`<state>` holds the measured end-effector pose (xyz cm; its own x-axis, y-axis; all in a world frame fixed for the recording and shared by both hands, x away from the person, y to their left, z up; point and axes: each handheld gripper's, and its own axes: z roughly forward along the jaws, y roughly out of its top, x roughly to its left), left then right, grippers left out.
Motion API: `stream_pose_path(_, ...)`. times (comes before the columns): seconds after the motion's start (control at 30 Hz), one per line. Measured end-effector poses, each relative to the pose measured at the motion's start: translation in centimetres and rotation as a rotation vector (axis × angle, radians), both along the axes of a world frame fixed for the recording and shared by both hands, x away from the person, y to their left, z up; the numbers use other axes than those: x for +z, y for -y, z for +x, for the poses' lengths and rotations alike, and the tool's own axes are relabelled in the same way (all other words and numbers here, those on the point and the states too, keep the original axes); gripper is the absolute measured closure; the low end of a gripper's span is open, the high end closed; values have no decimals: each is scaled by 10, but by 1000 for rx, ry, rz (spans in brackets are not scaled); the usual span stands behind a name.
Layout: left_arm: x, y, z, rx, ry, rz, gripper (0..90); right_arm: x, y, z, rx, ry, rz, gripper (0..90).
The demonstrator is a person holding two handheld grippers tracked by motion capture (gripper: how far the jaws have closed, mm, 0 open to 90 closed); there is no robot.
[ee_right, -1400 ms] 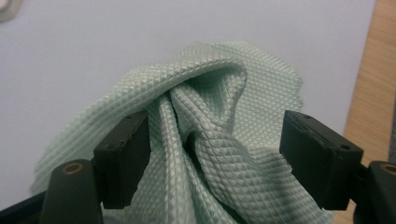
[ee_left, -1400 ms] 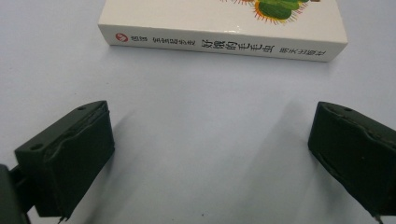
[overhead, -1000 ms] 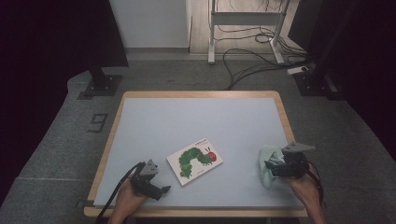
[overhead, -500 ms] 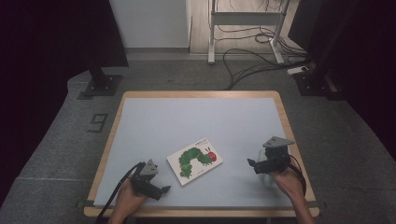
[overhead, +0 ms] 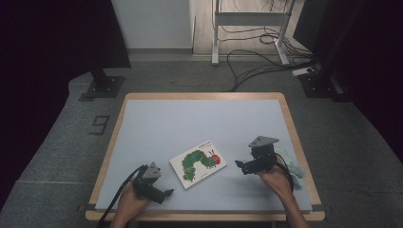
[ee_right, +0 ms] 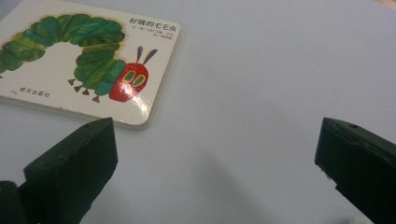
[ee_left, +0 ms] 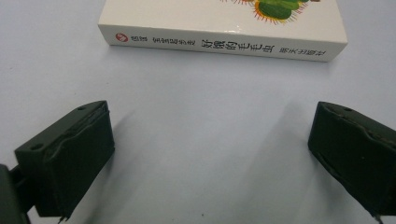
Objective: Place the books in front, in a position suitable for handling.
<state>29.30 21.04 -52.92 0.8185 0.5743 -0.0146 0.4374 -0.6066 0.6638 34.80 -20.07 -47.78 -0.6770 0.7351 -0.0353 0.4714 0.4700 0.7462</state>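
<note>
Between your left tongs [overhead: 167, 193] and right tongs [overhead: 239, 165], the only thing on the desk [overhead: 199, 123] is the book [overhead: 198, 163], lying flat. Bare surface separates each pair from its nearest edge. Beyond both tongs the desk lies open to its far rim. Just behind your right tongs, a crumpled cloth [overhead: 293, 166] sits near the desk's edge.

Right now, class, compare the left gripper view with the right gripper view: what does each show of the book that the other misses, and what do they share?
The left gripper view alone shows the book side-on, its spine printed with characters. The right gripper view alone shows the front cover, with the green caterpillar and its red head. Both share the pale blue table top and a pair of wide-open black jaws with nothing between them, short of the book.
</note>
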Motion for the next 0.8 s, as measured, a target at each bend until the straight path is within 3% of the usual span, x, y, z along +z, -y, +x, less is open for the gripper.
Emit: stream_pose_path(0.8, 0, 2, 0, 8, -1, 6, 0, -29, -59, 25, 90, -53, 27, 0)
